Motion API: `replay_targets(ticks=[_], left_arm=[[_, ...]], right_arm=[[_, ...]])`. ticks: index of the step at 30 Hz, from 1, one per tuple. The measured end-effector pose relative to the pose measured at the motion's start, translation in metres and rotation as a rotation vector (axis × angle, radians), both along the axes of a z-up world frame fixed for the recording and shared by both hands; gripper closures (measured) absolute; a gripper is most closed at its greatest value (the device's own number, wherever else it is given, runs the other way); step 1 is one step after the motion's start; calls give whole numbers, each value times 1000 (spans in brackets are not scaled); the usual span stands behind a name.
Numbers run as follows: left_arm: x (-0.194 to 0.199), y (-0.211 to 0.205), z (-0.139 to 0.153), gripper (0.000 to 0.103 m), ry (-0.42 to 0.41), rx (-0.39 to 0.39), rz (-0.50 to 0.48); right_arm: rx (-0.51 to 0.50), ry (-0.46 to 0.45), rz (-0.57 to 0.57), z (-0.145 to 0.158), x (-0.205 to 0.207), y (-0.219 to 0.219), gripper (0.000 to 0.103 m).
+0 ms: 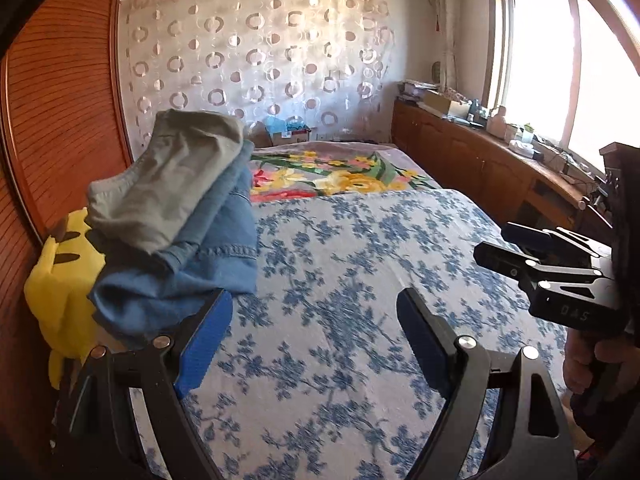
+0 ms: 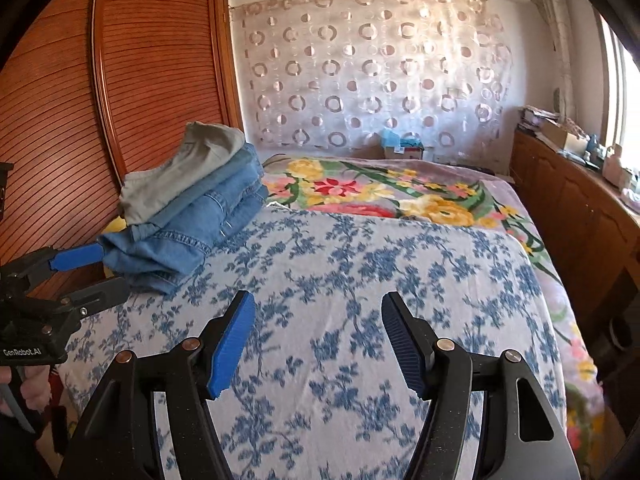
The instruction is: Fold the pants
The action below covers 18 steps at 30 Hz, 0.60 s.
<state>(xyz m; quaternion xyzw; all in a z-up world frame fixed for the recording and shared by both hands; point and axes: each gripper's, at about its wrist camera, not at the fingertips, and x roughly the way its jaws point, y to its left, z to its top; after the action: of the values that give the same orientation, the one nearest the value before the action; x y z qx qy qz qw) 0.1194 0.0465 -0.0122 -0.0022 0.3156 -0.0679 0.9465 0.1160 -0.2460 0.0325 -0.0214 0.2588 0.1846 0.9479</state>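
A stack of folded pants lies at the bed's left edge. Grey-green pants [image 1: 172, 184] [image 2: 192, 172] are on top, with blue denim pants [image 1: 192, 264] [image 2: 188, 236] beneath. My left gripper [image 1: 314, 300] [image 2: 114, 268] is open and holds nothing. It hovers over the blue-flowered bedspread [image 1: 360, 280], just right of the stack's near corner. In the right wrist view, its upper blue pad sits against the denim's edge. My right gripper [image 2: 319, 304] [image 1: 492, 240] is open over bare bedspread [image 2: 340, 264], with nothing between its pads. A hand grips each tool's handle.
A yellow plush toy [image 1: 60, 280] is wedged between the stack and the louvred wooden wardrobe [image 1: 60, 120] on the left. A bright flowered blanket [image 2: 380, 196] covers the far half of the bed. A cluttered wooden cabinet [image 1: 480, 160] runs under the window on the right.
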Motion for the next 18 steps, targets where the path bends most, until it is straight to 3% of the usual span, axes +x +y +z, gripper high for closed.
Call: replay_targets(ticks=[18], left_arm=[[-59, -25, 31, 18, -89, 27, -5]], right_arm=[[38, -93, -49, 19, -74, -33, 35]])
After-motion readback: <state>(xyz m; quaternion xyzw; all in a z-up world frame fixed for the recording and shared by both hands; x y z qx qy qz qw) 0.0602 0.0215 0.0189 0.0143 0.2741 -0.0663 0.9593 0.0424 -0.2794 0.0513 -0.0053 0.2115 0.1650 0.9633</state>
